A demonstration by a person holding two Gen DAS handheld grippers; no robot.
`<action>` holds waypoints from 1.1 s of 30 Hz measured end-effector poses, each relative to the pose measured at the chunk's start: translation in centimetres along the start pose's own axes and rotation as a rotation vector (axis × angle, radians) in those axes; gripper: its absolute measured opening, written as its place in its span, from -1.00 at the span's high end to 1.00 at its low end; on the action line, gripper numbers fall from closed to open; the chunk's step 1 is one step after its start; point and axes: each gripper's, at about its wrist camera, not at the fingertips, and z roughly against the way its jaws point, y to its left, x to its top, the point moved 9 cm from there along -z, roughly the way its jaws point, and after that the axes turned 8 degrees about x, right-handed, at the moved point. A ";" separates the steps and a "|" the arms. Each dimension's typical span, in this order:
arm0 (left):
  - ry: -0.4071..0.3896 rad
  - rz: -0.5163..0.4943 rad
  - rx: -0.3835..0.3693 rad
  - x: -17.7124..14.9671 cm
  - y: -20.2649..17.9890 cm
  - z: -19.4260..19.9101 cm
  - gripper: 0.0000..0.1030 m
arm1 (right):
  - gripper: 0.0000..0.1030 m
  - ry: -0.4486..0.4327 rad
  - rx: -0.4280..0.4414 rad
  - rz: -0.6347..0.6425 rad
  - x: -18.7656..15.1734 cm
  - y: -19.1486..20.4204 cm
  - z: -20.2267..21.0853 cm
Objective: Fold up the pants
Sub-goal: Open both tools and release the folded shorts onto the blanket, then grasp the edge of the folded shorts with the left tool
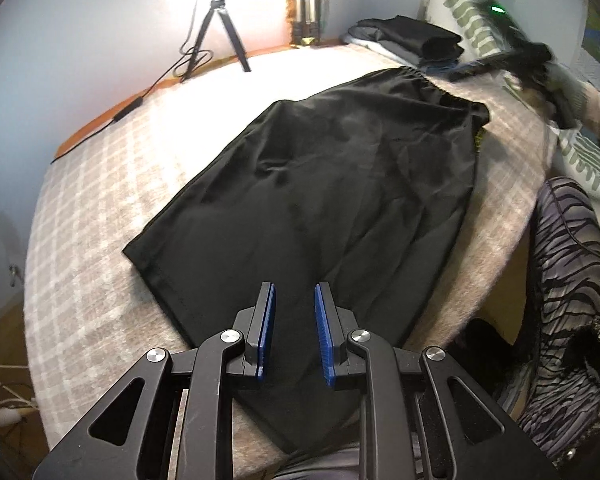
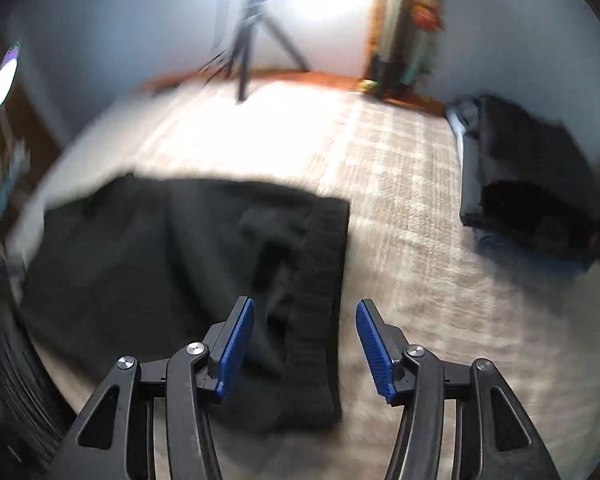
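On a plaid blanket (image 1: 100, 208) covering a bed or wide surface, black pants (image 1: 320, 184) lie flat, doubled leg over leg.

Left wrist view: whole garment visible. Long axis runs from hem, near and just under the left tool (image 1: 294, 300), away to the gathered waistband (image 1: 440, 88) at upper right. Left tool's blue pads (image 1: 269, 320) stand a narrow gap apart, over the hem end; black cloth shows through the gap, nothing pinched between them. Far right: the right tool (image 1: 512, 64), blurred, near the waistband, with a gloved hand (image 1: 580, 96). Person's striped clothing (image 1: 568, 280) at the right edge. Green-patterned pillow (image 1: 464, 12) behind.

Right wrist view: heavy blur. Waistband end only, ribbed band (image 2: 320, 300) running near to far; the legs stretch off to the left. Right tool (image 2: 305, 312) jaws stand moderately wide apart, the band lying below and between them, pads not pressing on it. Hem end not visible here.

Both views: stack of folded dark clothes (image 2: 532, 188) past the waistband, a small tripod (image 1: 220, 28) at the far edge, bright lamp glare on the wall.
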 end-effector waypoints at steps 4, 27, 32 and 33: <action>0.014 -0.066 -0.018 0.1 -2.0 -0.3 0.65 | 0.27 0.000 0.047 -0.127 1.7 -1.1 -3.6; -0.013 0.323 0.057 0.2 12.5 0.7 0.23 | 0.24 -0.109 0.039 0.315 1.0 15.0 1.4; 0.003 0.375 0.013 0.6 14.6 -1.7 0.22 | 0.23 -0.112 0.203 0.440 -2.0 24.2 0.4; 0.011 0.377 0.001 0.7 14.8 -2.4 0.22 | 0.23 -0.106 0.238 0.455 -2.8 25.9 0.0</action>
